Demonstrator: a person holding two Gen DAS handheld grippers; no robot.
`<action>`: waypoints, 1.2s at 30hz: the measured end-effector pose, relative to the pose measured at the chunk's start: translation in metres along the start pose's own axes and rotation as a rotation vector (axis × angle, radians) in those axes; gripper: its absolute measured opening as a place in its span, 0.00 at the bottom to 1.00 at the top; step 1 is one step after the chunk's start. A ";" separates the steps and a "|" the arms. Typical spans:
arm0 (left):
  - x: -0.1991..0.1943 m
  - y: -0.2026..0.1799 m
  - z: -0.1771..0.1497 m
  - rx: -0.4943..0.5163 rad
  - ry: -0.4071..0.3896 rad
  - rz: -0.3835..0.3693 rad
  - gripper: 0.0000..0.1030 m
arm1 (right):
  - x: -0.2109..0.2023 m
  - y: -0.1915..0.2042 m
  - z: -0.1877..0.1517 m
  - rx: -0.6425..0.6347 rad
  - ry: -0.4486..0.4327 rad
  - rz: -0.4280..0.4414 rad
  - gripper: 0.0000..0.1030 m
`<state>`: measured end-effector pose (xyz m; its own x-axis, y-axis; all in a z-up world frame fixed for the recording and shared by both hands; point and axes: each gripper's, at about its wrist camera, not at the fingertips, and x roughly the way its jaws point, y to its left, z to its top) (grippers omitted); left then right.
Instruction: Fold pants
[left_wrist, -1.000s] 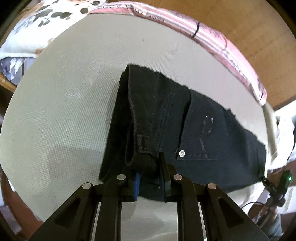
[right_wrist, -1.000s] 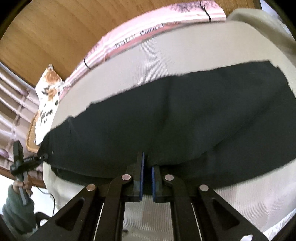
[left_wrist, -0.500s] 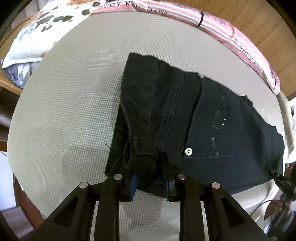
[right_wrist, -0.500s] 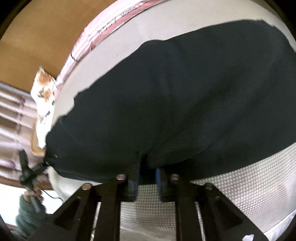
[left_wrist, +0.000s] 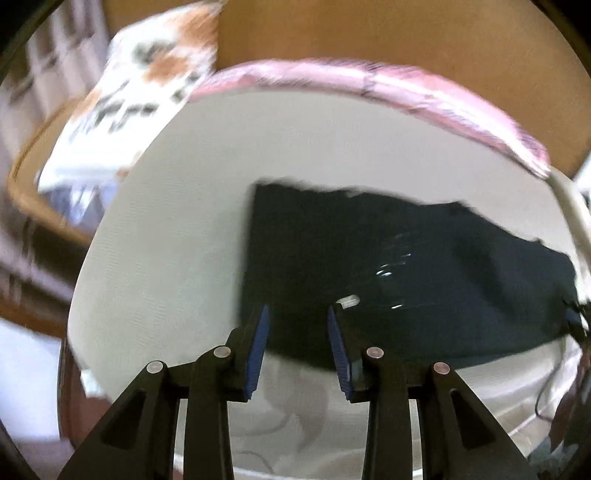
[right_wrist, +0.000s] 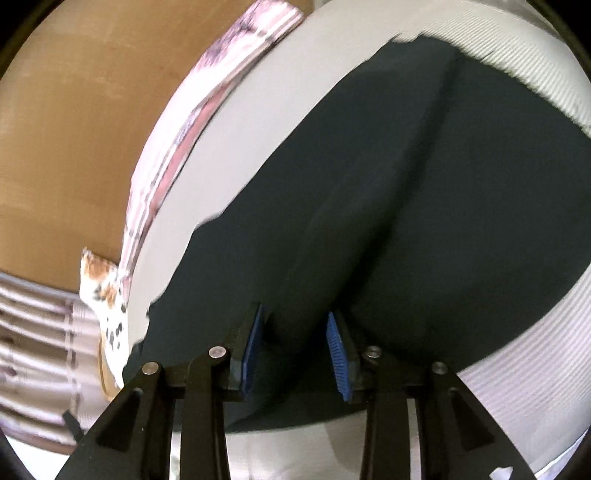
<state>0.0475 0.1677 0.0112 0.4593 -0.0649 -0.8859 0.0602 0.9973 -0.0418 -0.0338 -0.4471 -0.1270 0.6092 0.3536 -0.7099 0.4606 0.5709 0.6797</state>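
Note:
The black pants (left_wrist: 388, 266) lie spread on the white mattress (left_wrist: 177, 240), with a pocket rivet near my left gripper's right pad. My left gripper (left_wrist: 297, 317) hovers over the pants' near left corner. Its jaws are opening and nothing is between the blue pads. In the right wrist view the pants (right_wrist: 406, 184) fill most of the picture, a long crease running away from me. My right gripper (right_wrist: 295, 325) is low over the near edge. Its jaws are opening too. A soft ridge of the cloth lies between the pads, which do not press on it.
A floral pillow (left_wrist: 140, 85) rests at the mattress's far left corner, and a pink striped blanket (left_wrist: 369, 81) runs along the far edge against a wooden wall (left_wrist: 406, 33). A wooden frame (left_wrist: 33, 206) borders the left side. Bare mattress (right_wrist: 535, 350) lies right of the pants.
Both grippers have opened and let go of the pants. The left one has lifted and pulled back from the waistband. The right one has rolled and swung along the cloth.

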 end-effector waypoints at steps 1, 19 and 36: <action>-0.004 -0.015 0.003 0.044 -0.024 -0.027 0.34 | -0.003 -0.005 0.007 0.007 -0.018 -0.004 0.31; 0.019 -0.304 -0.031 0.767 0.013 -0.543 0.34 | -0.011 -0.014 0.078 0.023 -0.011 -0.046 0.09; 0.083 -0.352 -0.044 0.707 0.119 -0.552 0.20 | 0.040 0.068 0.136 -0.074 0.046 0.029 0.24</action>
<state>0.0254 -0.1869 -0.0685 0.1110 -0.4848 -0.8676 0.7933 0.5691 -0.2165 0.1092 -0.4950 -0.0841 0.5906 0.4035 -0.6988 0.3932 0.6124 0.6859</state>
